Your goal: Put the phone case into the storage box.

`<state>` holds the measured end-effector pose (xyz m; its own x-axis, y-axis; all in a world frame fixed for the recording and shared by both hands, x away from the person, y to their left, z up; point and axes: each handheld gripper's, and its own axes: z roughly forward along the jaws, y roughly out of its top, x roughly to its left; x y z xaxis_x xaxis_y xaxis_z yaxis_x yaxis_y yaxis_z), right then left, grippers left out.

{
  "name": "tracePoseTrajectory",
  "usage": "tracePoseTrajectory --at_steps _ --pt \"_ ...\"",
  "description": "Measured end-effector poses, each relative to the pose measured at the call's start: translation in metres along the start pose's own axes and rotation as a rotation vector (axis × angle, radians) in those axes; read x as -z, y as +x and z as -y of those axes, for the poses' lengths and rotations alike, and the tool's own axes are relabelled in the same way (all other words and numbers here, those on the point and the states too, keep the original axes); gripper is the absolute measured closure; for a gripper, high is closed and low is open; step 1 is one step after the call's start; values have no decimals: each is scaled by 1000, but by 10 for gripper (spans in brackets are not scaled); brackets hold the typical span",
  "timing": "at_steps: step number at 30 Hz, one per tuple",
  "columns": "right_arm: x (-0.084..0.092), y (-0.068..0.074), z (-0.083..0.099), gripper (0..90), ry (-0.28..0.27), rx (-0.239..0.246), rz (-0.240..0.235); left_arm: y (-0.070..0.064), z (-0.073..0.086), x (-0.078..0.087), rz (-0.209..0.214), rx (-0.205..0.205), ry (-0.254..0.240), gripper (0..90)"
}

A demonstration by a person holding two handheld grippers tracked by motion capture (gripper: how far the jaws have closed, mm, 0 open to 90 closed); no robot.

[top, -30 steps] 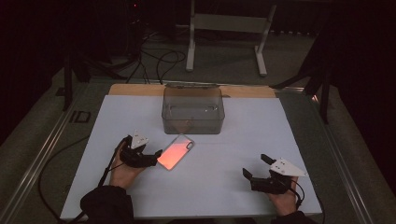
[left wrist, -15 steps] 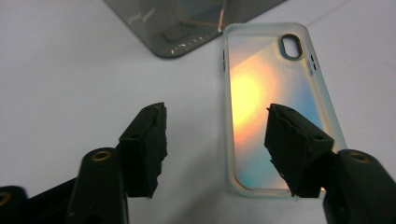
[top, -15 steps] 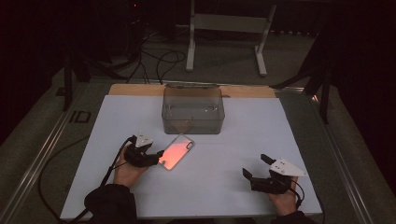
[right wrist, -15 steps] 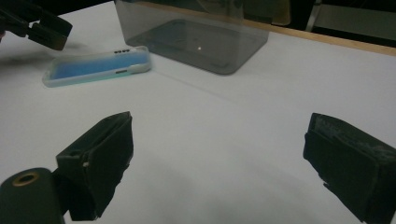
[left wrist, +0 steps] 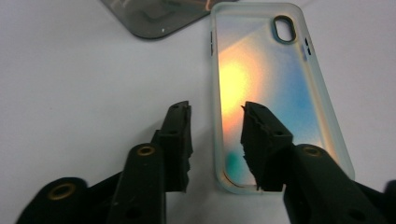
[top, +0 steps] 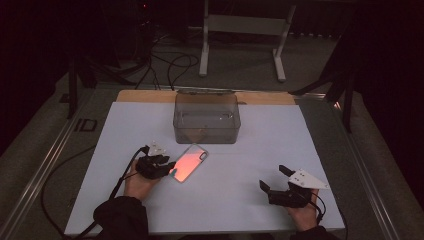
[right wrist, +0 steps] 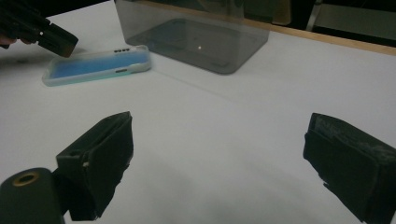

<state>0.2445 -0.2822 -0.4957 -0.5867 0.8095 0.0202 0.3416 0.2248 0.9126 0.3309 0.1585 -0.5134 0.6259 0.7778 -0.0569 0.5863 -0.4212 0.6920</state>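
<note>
A translucent phone case (top: 190,161) with an orange and blue sheen lies flat on the white table (top: 260,145), in front of a clear box. My left gripper (top: 169,168) sits at the case's near left corner. In the left gripper view its jaws (left wrist: 217,109) have just been closing; they straddle the long edge of the case (left wrist: 271,79), one fingertip (left wrist: 180,126) over bare table and the other over the case, with a gap still between them. My right gripper (top: 272,176) rests at the front right, open wide (right wrist: 219,135) and holding nothing. The case (right wrist: 93,65) lies far off to its left.
A clear plastic box (top: 206,117) stands at the back middle of the table, just beyond the case; it also appears as the box (right wrist: 196,37) ahead of my right gripper. A wooden strip (top: 260,97) runs along the far edge. Cables trail on the floor behind.
My left gripper has edged a little toward the near end of the case. The right gripper and the case have stayed where they were.
</note>
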Motion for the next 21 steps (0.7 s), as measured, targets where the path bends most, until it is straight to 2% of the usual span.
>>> tracePoseTrajectory --at_steps 9,16,21 --pt "0 0 0 84 -1 2 3 -1 0 -5 5 0 35 736" --pt "0 0 0 84 0 3 4 -2 0 -8 10 8 31 800" --pt "0 0 0 84 1 4 1 -3 -3 -9 -8 -3 48 856"
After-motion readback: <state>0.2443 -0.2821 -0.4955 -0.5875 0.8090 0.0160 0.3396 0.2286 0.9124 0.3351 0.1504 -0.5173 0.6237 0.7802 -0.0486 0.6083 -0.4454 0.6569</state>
